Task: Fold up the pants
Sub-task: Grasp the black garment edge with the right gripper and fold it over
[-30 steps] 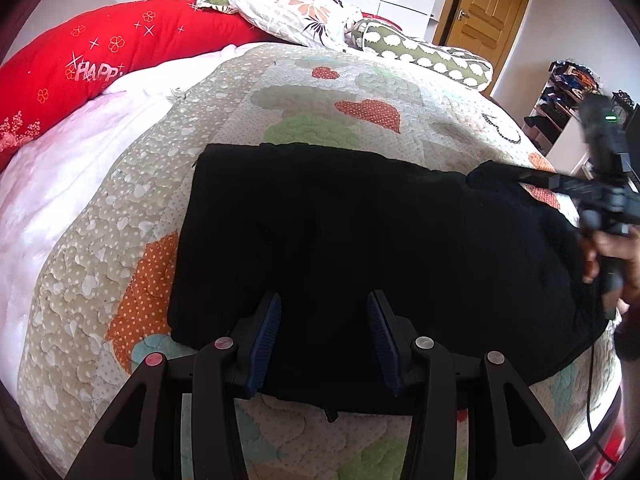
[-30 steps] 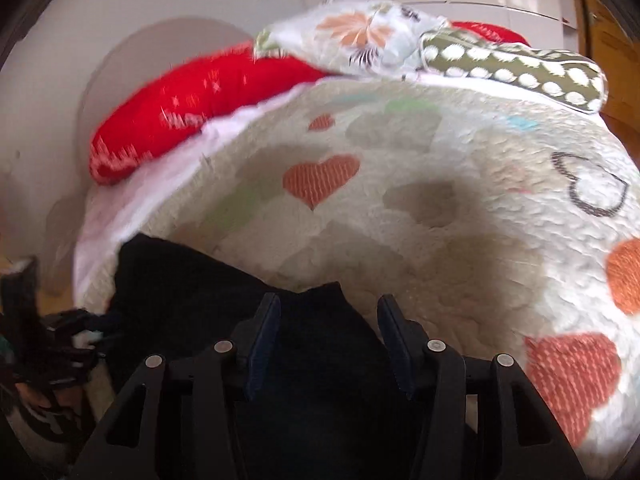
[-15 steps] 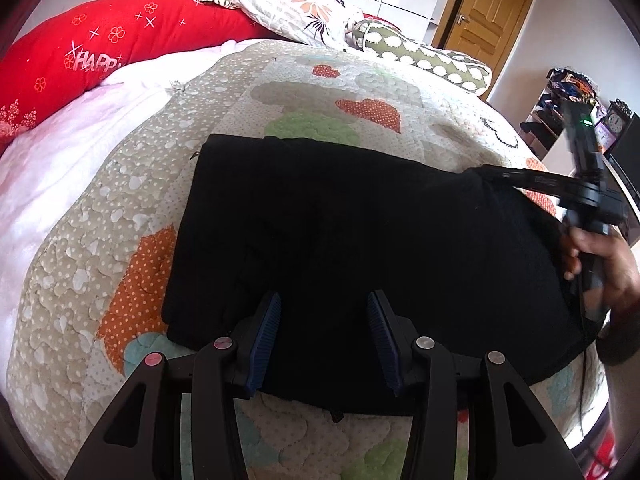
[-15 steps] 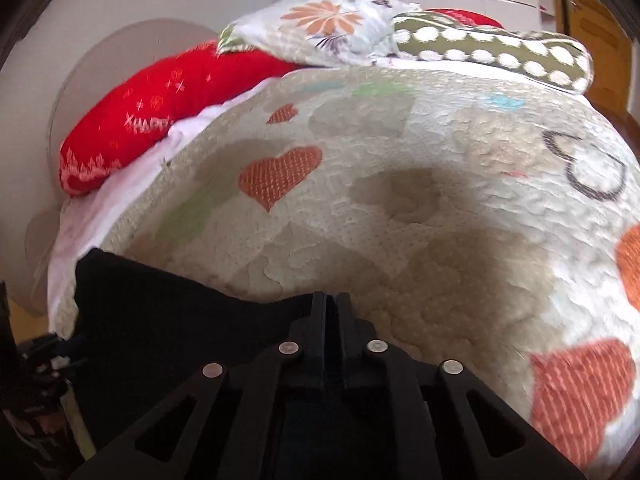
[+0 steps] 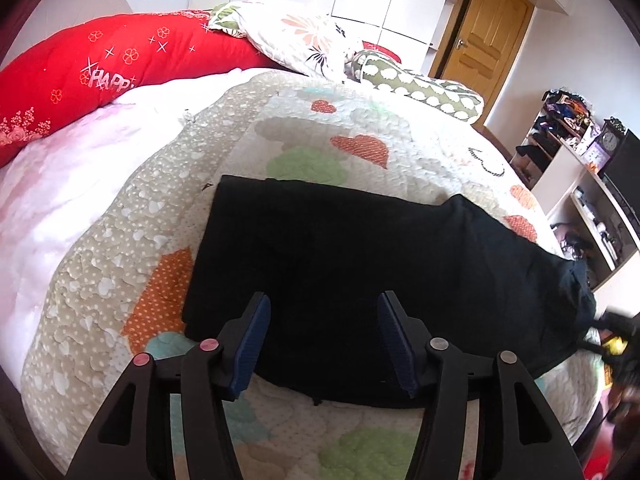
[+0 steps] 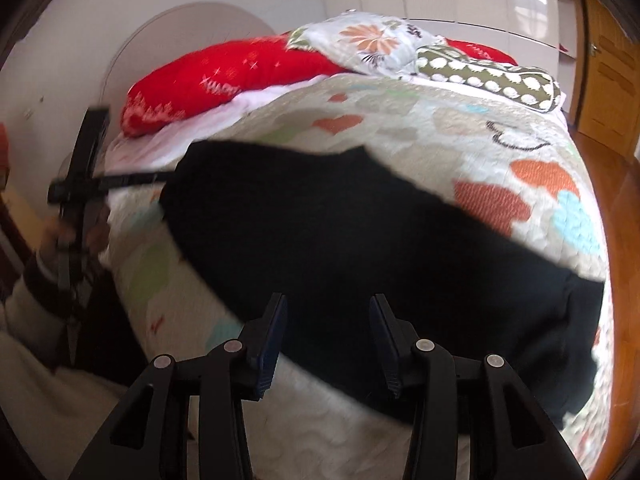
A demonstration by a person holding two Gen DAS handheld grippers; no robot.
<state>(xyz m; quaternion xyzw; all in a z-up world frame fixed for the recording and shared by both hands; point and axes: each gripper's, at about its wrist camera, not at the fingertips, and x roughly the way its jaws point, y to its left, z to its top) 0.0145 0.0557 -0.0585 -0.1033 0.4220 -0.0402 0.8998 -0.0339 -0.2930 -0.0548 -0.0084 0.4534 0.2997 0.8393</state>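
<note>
Nearest in the left wrist view, the left gripper hangs over the near edge of the pants; its jaws have just been opening and stand apart with nothing pinched, the black cloth only lying below them. In the right wrist view the right gripper has likewise just been opening over the pants, its pads clear of the fabric. The pants lie flat across the quilt on the bed, one end drooping over the bed's right side. They look soft, limp and light, likely to sag and slide when lifted, so a pinch at a corner or along a folded edge should serve best. Beyond lie a red pillow and a floral pillow.
</note>
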